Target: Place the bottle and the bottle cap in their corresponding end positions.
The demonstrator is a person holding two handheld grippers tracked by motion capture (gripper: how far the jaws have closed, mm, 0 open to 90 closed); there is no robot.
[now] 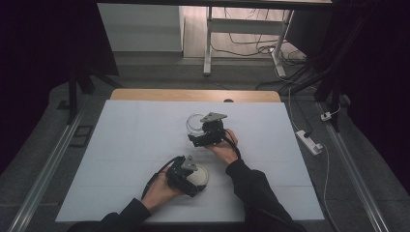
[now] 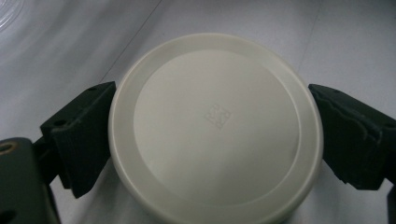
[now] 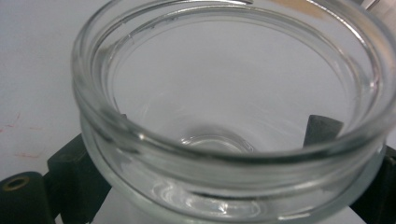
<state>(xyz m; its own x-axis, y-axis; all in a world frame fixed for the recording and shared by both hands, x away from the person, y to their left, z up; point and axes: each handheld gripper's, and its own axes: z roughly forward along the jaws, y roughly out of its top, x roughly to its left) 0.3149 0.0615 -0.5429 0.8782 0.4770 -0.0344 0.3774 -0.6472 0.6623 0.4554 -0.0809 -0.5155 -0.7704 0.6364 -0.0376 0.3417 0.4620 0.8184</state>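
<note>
You are seated at a white counter with 2 claws in hand, and the work looks like capping a glass jar. Your left claw sits near the front edge of the counter, its jaws set on opposite sides of a round cream lid, which lies flat on the surface. In the left gripper view both jaws meet the lid's rim, so it appears gripped, though not lifted. Your right claw is farther out, near the middle of the counter, closed around the lower body of a clear, empty glass jar that stands upright with its mouth open. Lid and jar are well apart, the lid nearer to you and to the left.

You seem to be at the pickup step: both pieces secured, nothing joined yet. The next move probably calls for you to raise the lid level, carry it over the jar's mouth, centre it on the thick glass rim, and lower it while your right claw steadies the jar.
</note>
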